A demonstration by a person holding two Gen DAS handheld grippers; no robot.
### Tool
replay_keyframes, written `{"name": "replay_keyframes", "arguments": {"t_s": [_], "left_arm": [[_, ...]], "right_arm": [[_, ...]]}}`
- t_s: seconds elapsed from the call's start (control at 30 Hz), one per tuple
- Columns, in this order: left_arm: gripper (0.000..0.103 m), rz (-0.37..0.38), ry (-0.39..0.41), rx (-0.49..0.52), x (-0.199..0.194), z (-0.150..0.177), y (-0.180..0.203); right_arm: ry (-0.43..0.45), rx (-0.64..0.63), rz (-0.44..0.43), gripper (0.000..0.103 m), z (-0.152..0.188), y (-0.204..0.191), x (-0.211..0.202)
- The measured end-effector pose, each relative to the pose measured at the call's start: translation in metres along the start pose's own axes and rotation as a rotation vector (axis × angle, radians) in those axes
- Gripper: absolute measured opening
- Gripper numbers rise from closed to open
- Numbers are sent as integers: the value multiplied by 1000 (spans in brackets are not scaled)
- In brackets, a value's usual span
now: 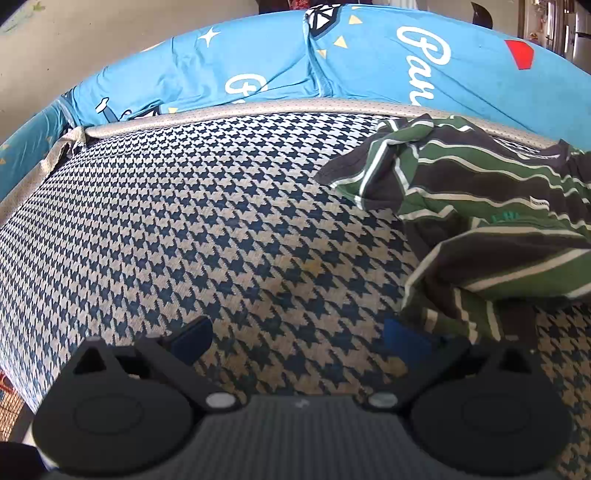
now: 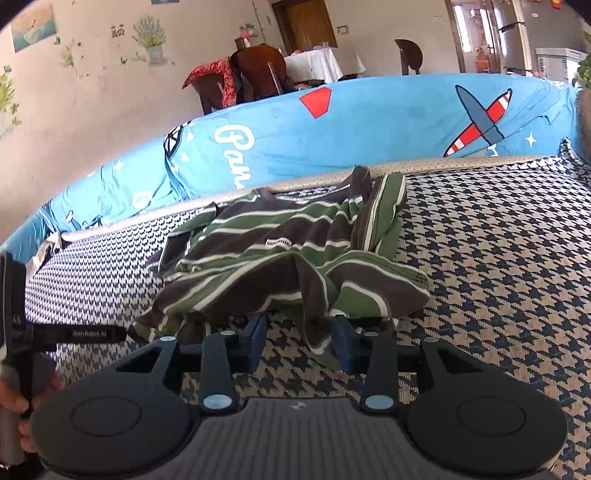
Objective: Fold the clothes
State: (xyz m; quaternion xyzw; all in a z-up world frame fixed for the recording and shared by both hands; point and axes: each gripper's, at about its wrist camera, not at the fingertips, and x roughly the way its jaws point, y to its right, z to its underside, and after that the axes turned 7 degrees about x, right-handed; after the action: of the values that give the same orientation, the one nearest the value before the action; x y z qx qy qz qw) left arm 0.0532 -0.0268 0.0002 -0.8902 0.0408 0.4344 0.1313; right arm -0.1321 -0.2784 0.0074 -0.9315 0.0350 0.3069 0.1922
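Houndstooth cover (image 2: 498,258), navy and cream, on a padded surface. Blue printed sheet (image 2: 369,125) behind, with aeroplane and script. Beige wall (image 2: 92,110) with flower decals (image 2: 149,37). Dark wooden chairs (image 2: 258,70), white-clothed dining table (image 2: 321,62), wooden door (image 2: 306,22). Daylit.

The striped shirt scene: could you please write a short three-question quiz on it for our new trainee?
1. True or false: the striped shirt lies neatly folded on the houndstooth cover.
2. Which gripper has a hanging fold of the shirt between its open fingers? A) left gripper B) right gripper
3. What colour is the printed sheet behind the shirt?

Key: 1 false, it is crumpled; 2 B; 3 blue.
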Motion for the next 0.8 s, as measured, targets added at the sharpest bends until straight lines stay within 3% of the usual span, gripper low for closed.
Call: {"name": "replay_keyframes", "arguments": {"t_s": [0.3,0.47,0.7,0.8], "left_arm": [[103,26,10,80,1,5,29],[103,45,-2,83,2,8,38],[103,70,-13,74,2,11,43],[103,58,-10,72,3,10,41]], "right_arm": [[107,104,-19,49,-13,0,4],[103,113,-9,65,-16,-6,18],[134,121,27,66,-15,-15,19],[146,48,-24,66,-13,-28,14]]}}
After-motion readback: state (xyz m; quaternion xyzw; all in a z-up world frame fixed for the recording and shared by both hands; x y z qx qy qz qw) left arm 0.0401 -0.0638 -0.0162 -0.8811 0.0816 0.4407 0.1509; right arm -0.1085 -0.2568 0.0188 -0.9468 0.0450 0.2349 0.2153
